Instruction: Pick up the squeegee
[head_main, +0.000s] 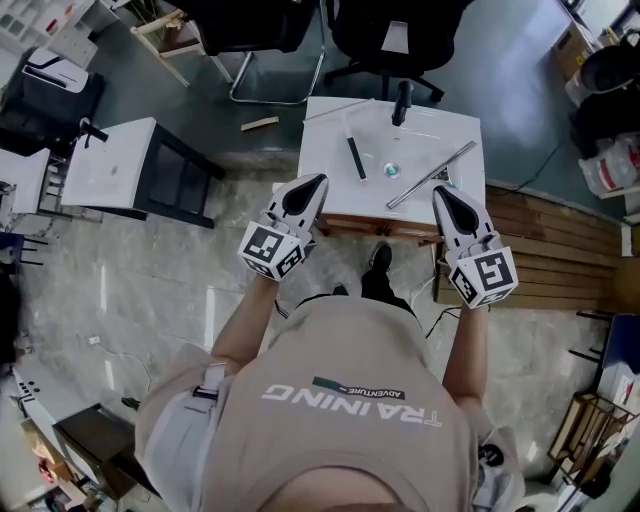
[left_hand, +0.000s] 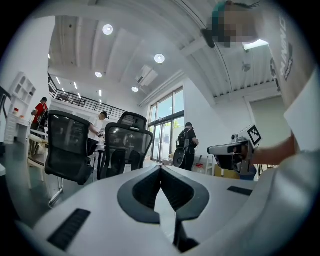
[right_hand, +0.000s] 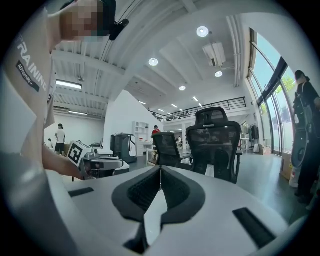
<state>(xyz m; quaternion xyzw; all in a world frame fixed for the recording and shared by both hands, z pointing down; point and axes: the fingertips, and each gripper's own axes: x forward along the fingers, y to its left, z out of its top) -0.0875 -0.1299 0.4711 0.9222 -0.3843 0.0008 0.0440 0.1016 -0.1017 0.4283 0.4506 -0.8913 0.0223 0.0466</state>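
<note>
White square table (head_main: 462, 135) sits upper centre of the head view. What looks like the squeegee, a long silver bar (head_main: 432, 174), lies diagonally on it beside a dark flat strip (head_main: 356, 158) and a black handle (head_main: 402, 102). Left gripper (head_main: 320, 182) and right gripper (head_main: 439, 191) are at the table's near edge, both clenched on nothing.

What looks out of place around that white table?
Only small things: a wooden strip lies loose on the floor left of the white table, and a long metal rod lies slantwise across its top. Nothing looks spilled or broken.
</note>
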